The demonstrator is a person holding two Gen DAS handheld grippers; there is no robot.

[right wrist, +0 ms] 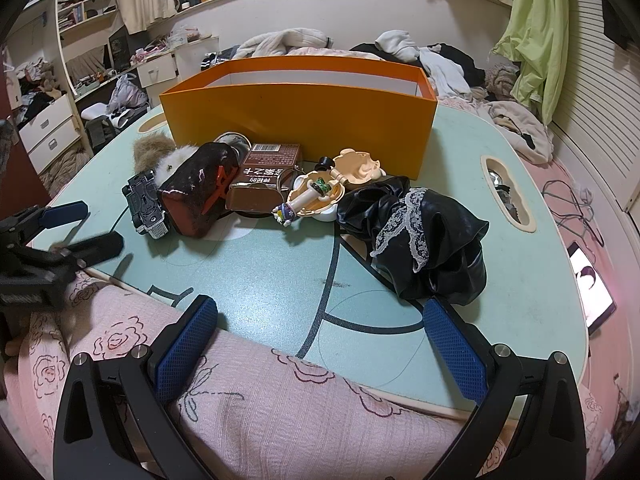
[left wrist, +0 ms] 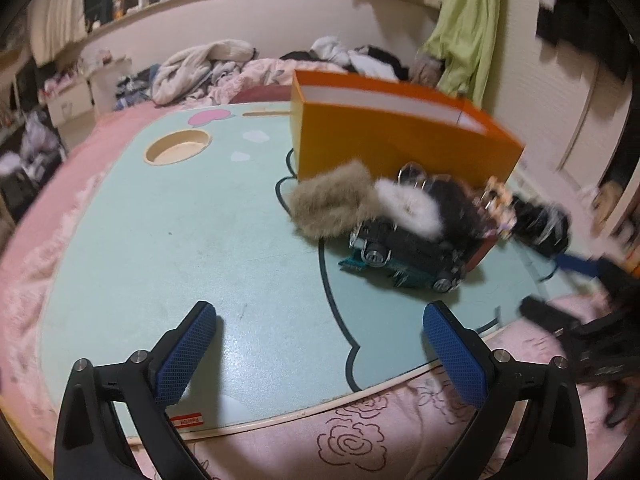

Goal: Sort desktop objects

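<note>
Staging: clutter (right wrist: 280,196) heaped against orange box (right wrist: 304,120), ahead of both jaws, for short transfers.
Left gripper (left wrist: 320,356): jaws wide, empty.
Right gripper (right wrist: 320,356): jaws wide, empty, black scrunchie (right wrist: 420,236) nearest.

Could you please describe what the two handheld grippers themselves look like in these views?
Both look alike. The left gripper and right gripper each have two black angular arms with triangular cut-outs, joined by round silver bolts. Their fingers carry blue pads with a fine mesh-like texture. No cables, sleeves or hands are visible.
</note>
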